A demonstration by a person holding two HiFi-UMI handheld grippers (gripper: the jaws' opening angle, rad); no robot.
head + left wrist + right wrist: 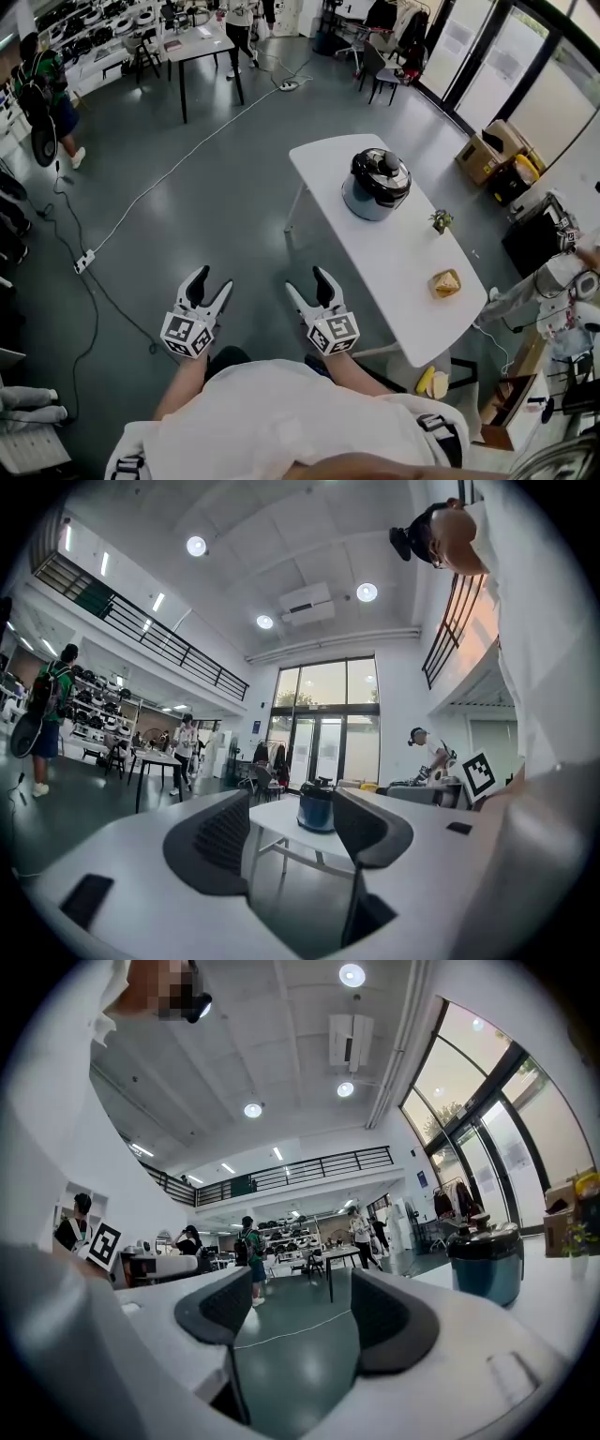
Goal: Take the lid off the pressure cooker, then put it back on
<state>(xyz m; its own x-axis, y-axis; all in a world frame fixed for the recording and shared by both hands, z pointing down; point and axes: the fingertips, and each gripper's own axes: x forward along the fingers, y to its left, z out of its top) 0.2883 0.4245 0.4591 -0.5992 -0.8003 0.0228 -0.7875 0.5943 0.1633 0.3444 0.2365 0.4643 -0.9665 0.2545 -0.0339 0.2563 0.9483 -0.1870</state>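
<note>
The pressure cooker (377, 186) stands on the far end of a white table (394, 262), blue-grey with a black lid (381, 174) closed on top. Both grippers hang over the floor, well short of the table. My left gripper (209, 288) is open and empty. My right gripper (309, 284) is open and empty too. In the left gripper view the cooker (316, 807) shows far off between the open fingers (225, 841). In the right gripper view the cooker (484, 1264) stands at the right, outside the open gripper (305, 1316).
On the table lie a small potted plant (440, 221) and a yellow object (445, 283). A white cable (178, 161) and power strip (84, 261) run over the grey floor. Another table (199, 47) and people stand at the back. Boxes (487, 150) sit at the right.
</note>
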